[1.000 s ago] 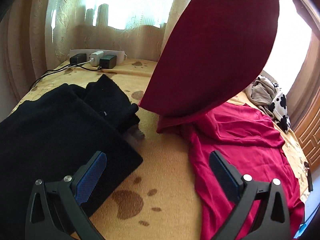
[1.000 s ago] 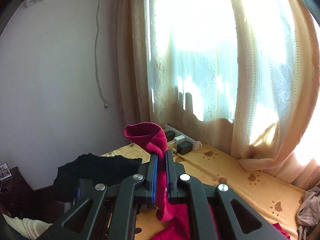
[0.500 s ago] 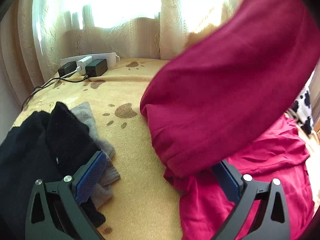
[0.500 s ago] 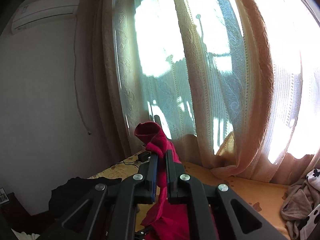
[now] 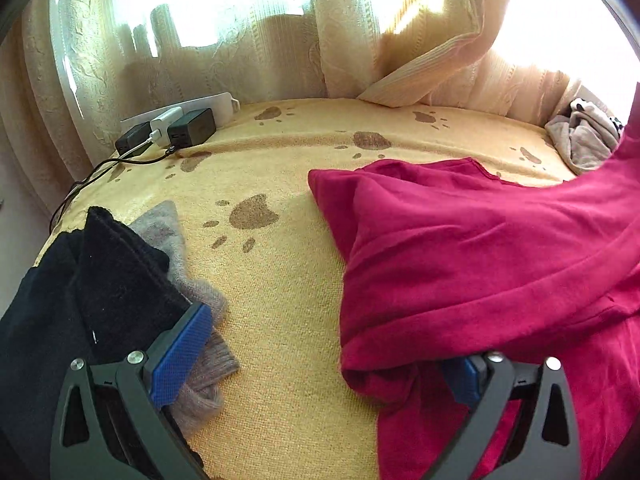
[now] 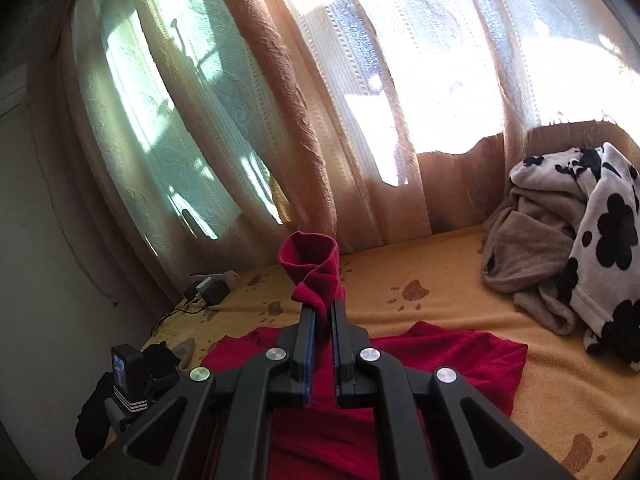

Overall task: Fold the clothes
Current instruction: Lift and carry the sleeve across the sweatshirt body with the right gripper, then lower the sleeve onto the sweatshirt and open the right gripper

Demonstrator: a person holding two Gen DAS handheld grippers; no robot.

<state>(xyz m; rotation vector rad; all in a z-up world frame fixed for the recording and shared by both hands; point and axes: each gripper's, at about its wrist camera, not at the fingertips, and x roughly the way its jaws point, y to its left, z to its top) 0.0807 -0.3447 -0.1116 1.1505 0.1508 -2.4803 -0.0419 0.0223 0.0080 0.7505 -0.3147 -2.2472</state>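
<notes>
A dark red garment (image 5: 480, 256) lies on the yellow bedspread (image 5: 280, 288), one layer folded back over the rest. My right gripper (image 6: 322, 306) is shut on a bunched edge of that red garment (image 6: 312, 268), which sticks up past the fingertips; the rest of the cloth spreads below it on the bed. My left gripper (image 5: 324, 340) is open and low over the bedspread. Its left pad (image 5: 180, 352) sits against the black and grey clothes. Its right pad (image 5: 464, 376) is partly covered by the red fold.
Black clothes (image 5: 80, 288) and a grey knit piece (image 5: 188, 280) lie at the left. A power strip with chargers (image 5: 176, 128) and cables sits by the curtain (image 5: 280, 40). A beige and cow-print heap (image 6: 572, 248) is at the far right. The wall is left of the bed.
The red cloth that hung high before the left camera has come down and lies folded on the bed. The right gripper dropped and rolled, still clamped. The left gripper slid away from the black clothes.
</notes>
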